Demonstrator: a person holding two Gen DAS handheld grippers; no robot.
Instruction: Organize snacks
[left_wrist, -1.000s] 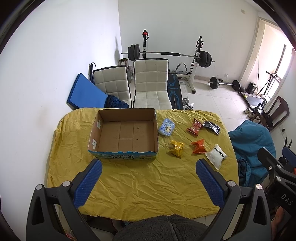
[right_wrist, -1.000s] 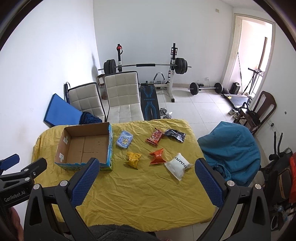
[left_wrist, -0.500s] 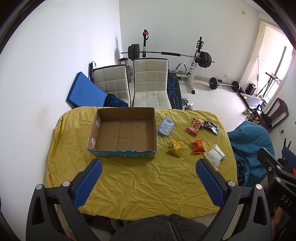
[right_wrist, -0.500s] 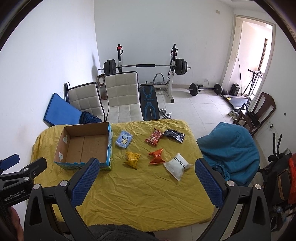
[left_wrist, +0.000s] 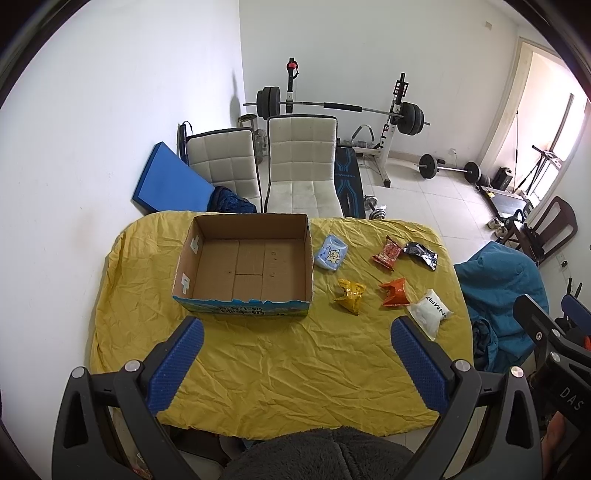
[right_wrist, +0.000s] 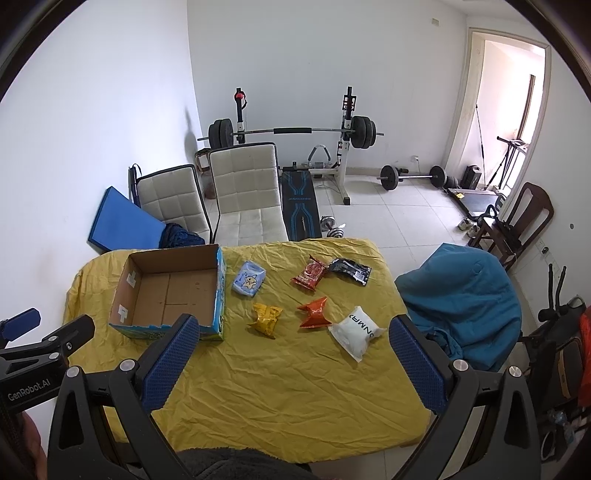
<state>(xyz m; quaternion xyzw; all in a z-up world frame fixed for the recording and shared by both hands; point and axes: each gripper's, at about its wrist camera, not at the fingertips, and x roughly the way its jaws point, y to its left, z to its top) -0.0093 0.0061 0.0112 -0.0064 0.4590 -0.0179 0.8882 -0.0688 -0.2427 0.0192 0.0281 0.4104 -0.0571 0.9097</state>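
Hovering above the tabletop (left_wrist: 258, 369), both the left gripper (left_wrist: 295, 325) and right gripper (right_wrist: 293, 321) hold fingers spread wide, with cardboard box (left_wrist: 247, 266) and snack packets (right_wrist: 314, 312) ahead.

Box (left_wrist: 245, 266) on table's (left_wrist: 280, 369) left, six snack packets (left_wrist: 349, 295) to its right, chairs (left_wrist: 301, 166) behind

a table (left_wrist: 258, 369) under a creased yellow cloth (right_wrist: 295, 387). an open box (left_wrist: 245, 267) sits by its far left edge. right of it lie a blue pack (left_wrist: 331, 253), a red pack (left_wrist: 387, 253), a black pack (left_wrist: 421, 254), a yellow pack (left_wrist: 350, 291), an orange pack (left_wrist: 394, 292) and a white pack (left_wrist: 430, 313) near the right edge.
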